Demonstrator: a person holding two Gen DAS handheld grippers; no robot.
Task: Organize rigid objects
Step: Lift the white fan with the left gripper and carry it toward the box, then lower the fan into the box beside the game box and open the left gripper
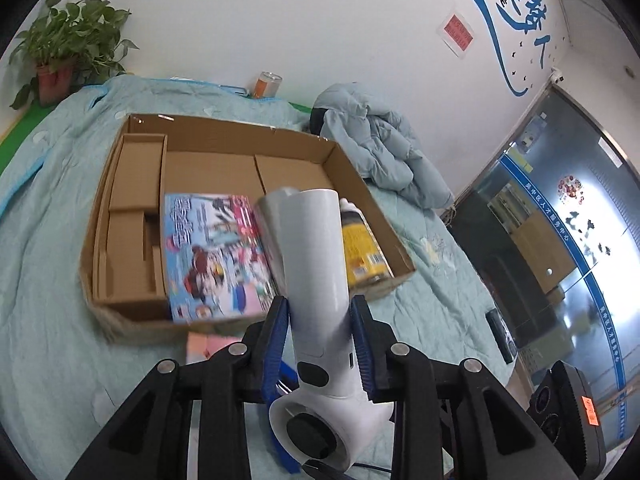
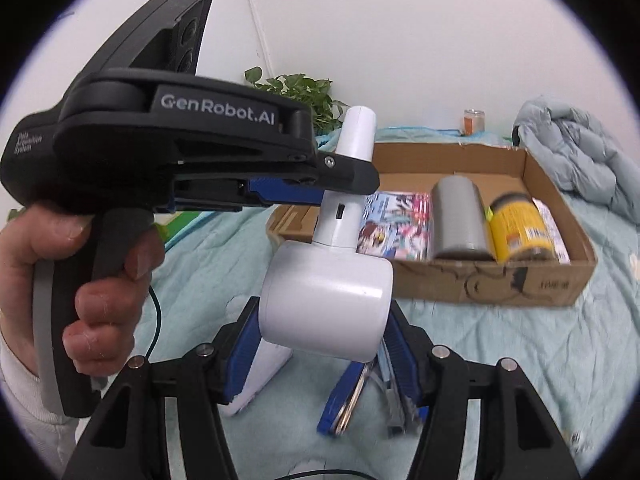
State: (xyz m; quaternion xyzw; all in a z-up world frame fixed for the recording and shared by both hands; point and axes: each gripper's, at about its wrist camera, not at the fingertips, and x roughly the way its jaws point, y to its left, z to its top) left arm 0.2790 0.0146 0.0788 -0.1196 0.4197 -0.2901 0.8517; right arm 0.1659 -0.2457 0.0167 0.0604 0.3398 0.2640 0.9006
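A white handheld device point(image 1: 316, 264) with a straight handle and a round barrel head point(image 2: 324, 304) hangs above the bed. My left gripper point(image 1: 320, 304) is shut on its handle, blue pads point(image 1: 276, 340) pressed to both sides; in the right wrist view this left gripper point(image 2: 348, 188) comes in from the left, held by a hand point(image 2: 100, 280). My right gripper point(image 2: 324, 312) is shut on the barrel head. Beyond lies an open cardboard box point(image 1: 224, 128) point(image 2: 520, 288) holding a colourful book point(image 1: 216, 252), a grey cylinder point(image 2: 460, 220) and a yellow bottle point(image 2: 520, 228).
Smaller cardboard boxes point(image 1: 136, 184) fill the box's left side. A pale blue jacket point(image 1: 380, 148) is heaped to the right of it. A blue-handled tool point(image 2: 344, 396) and a white item point(image 2: 264, 376) lie on the quilt under the device. A plant point(image 1: 68, 40) and a can point(image 1: 268, 84) stand by the wall.
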